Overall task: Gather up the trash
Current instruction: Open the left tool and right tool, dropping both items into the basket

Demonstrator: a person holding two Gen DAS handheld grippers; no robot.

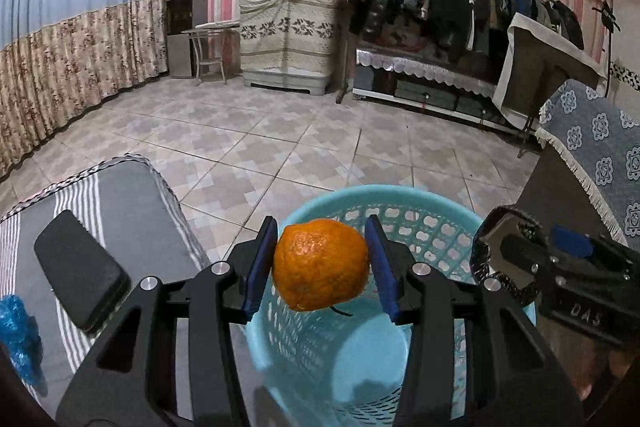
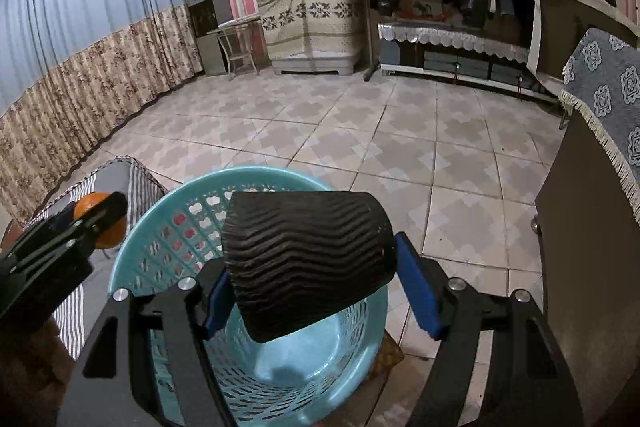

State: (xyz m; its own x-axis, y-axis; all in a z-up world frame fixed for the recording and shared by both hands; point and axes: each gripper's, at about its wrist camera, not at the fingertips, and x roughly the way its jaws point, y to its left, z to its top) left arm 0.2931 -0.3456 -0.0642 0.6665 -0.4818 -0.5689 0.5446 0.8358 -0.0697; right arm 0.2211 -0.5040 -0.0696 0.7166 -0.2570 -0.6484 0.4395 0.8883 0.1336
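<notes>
Your two grippers hang over the blue basket (image 1: 400, 223), one at an orange, one at a ribbed cup.

The orange (image 1: 321, 264) sits between the blue pads of your left gripper (image 1: 322, 269), above the near left part of the basket's mouth; the left pad touches it, while a thin gap shows at the right pad, so you cannot tell if the grip is firm. The black ribbed cup (image 2: 308, 259) lies on its side in your right gripper (image 2: 310, 291), over the basket's middle; the left pad meets it, the right pad stands just beside its rim, fingers fairly wide. The basket stands on the tiled floor (image 1: 260, 139). Left of it is a striped cushion (image 1: 80, 211) with a black phone (image 1: 82, 273) lying flat on it. A cloth-covered cabinet (image 2: 592, 227) stands at the right.
</notes>
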